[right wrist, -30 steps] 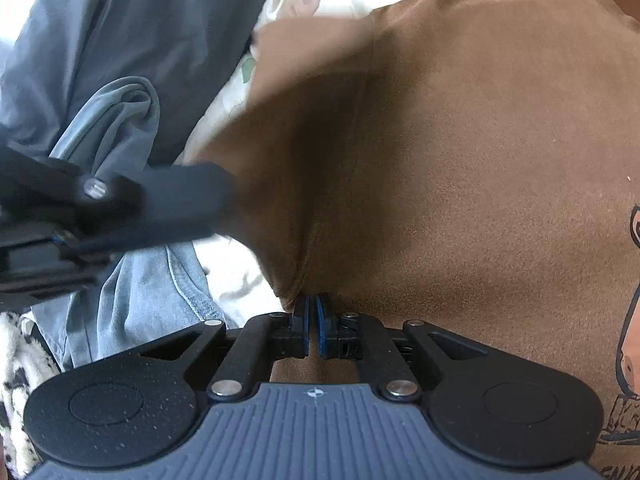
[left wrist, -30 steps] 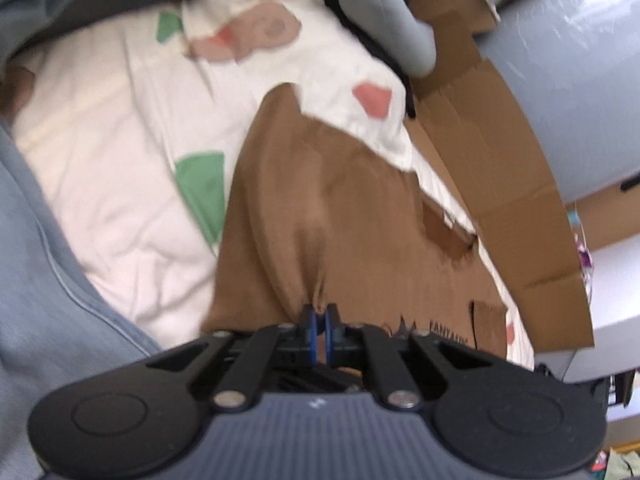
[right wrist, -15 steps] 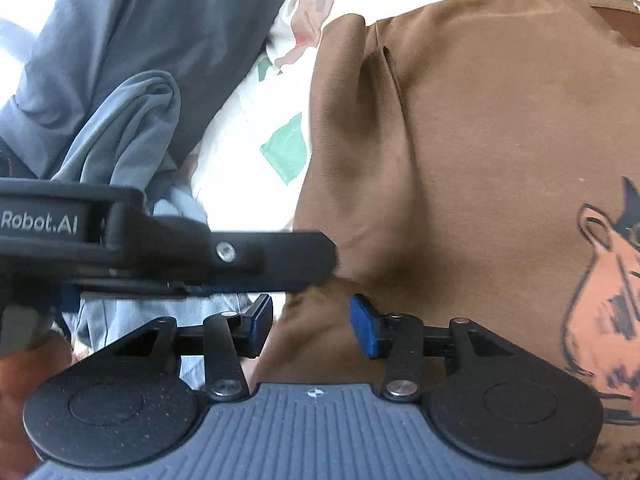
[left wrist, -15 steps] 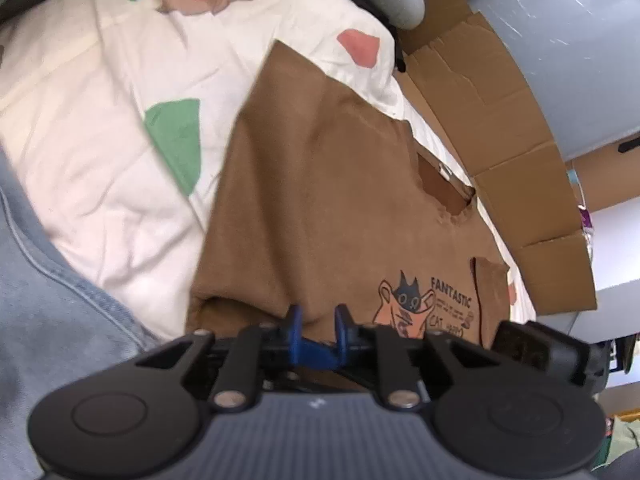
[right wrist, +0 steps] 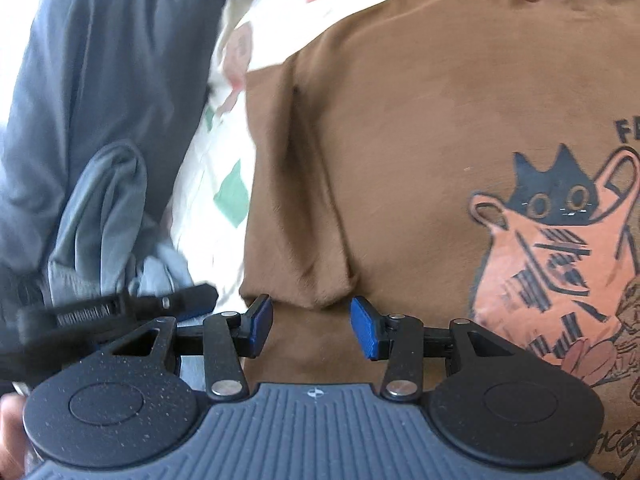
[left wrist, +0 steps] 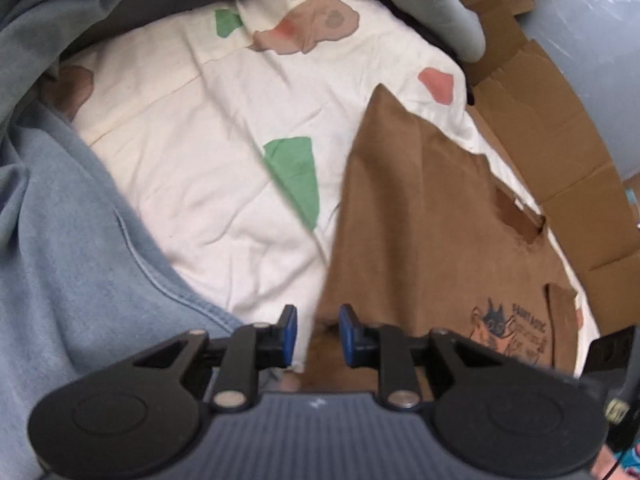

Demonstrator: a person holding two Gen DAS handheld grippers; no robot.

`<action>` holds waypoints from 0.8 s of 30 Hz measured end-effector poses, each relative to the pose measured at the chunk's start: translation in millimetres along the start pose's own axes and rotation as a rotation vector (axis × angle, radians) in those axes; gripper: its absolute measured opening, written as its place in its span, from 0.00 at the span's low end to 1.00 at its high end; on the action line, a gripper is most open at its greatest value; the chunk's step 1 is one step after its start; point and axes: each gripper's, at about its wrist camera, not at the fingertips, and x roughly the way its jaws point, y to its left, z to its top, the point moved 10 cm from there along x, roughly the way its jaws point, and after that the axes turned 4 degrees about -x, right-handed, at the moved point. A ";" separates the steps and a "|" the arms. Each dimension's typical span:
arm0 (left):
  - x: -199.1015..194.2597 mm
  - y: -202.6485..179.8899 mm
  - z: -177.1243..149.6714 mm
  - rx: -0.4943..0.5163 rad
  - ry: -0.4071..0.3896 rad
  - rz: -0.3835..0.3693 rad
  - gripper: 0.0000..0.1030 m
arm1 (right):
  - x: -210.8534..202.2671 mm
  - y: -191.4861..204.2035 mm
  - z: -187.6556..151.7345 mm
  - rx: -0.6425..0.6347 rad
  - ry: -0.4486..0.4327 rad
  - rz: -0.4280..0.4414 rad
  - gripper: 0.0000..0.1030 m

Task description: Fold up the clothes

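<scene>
Surface: white bedsheet (left wrist: 224, 168) with colored patches. Left to right: blue denim garment (left wrist: 72, 248), sheet, brown t-shirt (left wrist: 420, 216) lying flat with cat print up, flattened cardboard (left wrist: 560, 148) along the far edge. Left gripper (left wrist: 316, 334) fingers spread, empty, at the shirt's edge. Right gripper (right wrist: 311, 326) fingers spread, empty, over the folded-in sleeve.

The left gripper (left wrist: 318, 334) has its blue-padded fingers spread apart with nothing between them, the right gripper (right wrist: 312, 328) likewise gapes wide and empty, and the left one shows blurred just off the right gripper's left finger.
</scene>
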 end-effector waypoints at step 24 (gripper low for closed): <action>33.9 2.9 -12.6 0.140 0.030 0.062 0.09 | 18.9 -28.6 11.3 0.328 -0.023 0.053 0.05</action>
